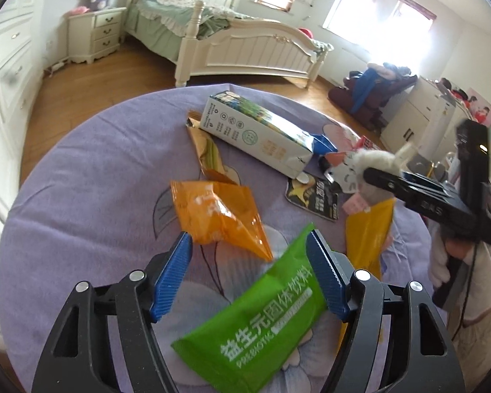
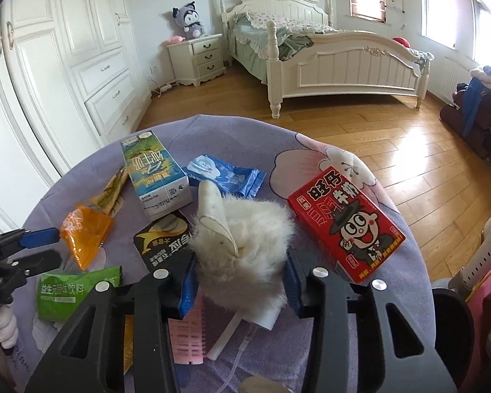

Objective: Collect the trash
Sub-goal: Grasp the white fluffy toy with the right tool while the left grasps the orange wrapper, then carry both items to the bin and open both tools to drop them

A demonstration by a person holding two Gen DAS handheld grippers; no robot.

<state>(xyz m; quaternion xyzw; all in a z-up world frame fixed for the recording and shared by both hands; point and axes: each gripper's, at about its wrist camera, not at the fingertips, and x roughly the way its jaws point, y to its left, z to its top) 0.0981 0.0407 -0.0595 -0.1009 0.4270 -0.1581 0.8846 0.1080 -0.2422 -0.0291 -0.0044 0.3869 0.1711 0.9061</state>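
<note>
Trash is gathered with 2 tongs: the green sachet (image 1: 262,321) lies loose between the spread left gripper (image 1: 250,262), while the fluffy white toy (image 2: 242,249) is pinched inside the right gripper (image 2: 240,281) for lifting.

Litter-crowded tablecloth (image 1: 81,170), bare left side

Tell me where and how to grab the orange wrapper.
Grip the orange wrapper at its raised, crumpled near edge, coming from the left gripper side. It is puffed up off the purple cloth there, so a finger can likely get under it; its pointed corner looks too thin.
</note>
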